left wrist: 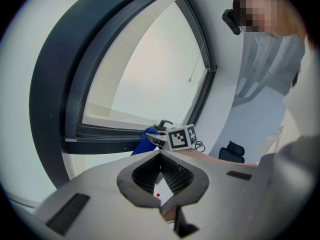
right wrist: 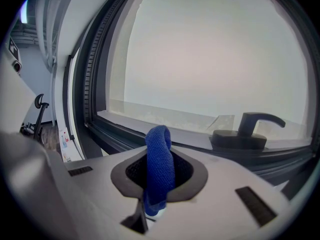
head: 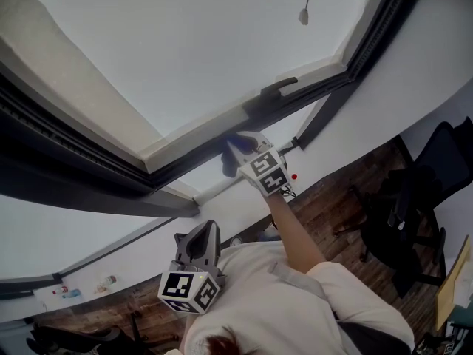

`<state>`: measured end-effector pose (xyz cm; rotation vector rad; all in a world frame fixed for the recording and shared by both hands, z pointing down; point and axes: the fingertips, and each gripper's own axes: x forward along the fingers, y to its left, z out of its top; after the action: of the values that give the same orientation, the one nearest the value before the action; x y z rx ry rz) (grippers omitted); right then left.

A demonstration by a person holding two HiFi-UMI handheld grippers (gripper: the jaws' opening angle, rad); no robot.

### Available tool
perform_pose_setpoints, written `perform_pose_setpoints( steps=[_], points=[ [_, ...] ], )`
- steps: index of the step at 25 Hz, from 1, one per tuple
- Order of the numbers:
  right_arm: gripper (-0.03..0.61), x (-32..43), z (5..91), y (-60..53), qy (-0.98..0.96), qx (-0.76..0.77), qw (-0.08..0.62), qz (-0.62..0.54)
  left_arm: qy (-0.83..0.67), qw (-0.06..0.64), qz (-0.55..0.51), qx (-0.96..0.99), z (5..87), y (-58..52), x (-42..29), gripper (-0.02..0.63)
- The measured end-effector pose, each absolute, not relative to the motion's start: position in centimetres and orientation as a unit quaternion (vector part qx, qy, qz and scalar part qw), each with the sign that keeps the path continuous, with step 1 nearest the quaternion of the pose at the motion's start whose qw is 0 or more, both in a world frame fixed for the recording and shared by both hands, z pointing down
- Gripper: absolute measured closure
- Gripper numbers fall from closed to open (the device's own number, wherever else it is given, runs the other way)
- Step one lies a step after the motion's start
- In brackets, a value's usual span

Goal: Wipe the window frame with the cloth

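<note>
Jaws of the right hand-held gripper are clenched on a blue terry cloth, whose folded loop stands up past the jaw tips. In the head view this hand-held gripper reaches out on an extended forearm and holds the cloth at the lower rail of the dark window frame. Whether the fabric touches the rail cannot be told. The left hand-held gripper is clenched too, its jaw tips together with nothing between them. It hangs close to the person's chest, well apart from the frame.

A dark lever-shaped window handle sits on the same rail, near the cloth on its right in the right gripper view. On the cloth's other side the rail runs open to the frame's upright corner. A thin pull cord with a small grey end hangs before the pale pane, well above the handle.

Below the frame a white wall drops to a brown wooden floor. Black office chairs stand there at the right, well apart from the window. Small bottles sit by the wall's foot at the left, their contents too small to tell.
</note>
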<state>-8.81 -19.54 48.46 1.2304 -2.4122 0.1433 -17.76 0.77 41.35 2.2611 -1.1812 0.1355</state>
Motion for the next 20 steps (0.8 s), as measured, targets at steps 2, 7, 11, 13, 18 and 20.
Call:
perform_pose_setpoints(
  steps=[2, 7, 11, 13, 18, 20],
  points=[
    [0.529, -8.5, 48.5, -19.6, -0.869, 0.444, 0.212, 0.052, -0.443, 0.289, 0.052, 0.847, 41.4, 0.7, -17.5, 0.609],
    [0.529, -7.7, 48.4, -19.8, -0.868, 0.448, 0.208, 0.055, -0.445, 0.289, 0.054, 0.846, 41.4, 0.6, -17.0, 0.609],
    [0.531, -7.1, 48.4, -20.0, -0.868, 0.448, 0.205, 0.056, -0.45, 0.289, 0.053, 0.844, 41.4, 0.4, -16.7, 0.609],
    [0.529, -7.0, 48.4, -20.0, -0.87, 0.445, 0.205, 0.057, -0.451, 0.288, 0.053, 0.843, 41.4, 0.3, -16.5, 0.609],
    [0.529, -6.7, 48.4, -20.1, -0.874, 0.436, 0.207, 0.054, -0.453, 0.292, 0.051, 0.841, 41.4, -0.1, -15.5, 0.609],
    [0.529, -6.5, 48.4, -20.1, -0.876, 0.431, 0.209, 0.053, -0.451, 0.294, 0.05, 0.841, 41.3, -0.4, -14.8, 0.609]
  ],
)
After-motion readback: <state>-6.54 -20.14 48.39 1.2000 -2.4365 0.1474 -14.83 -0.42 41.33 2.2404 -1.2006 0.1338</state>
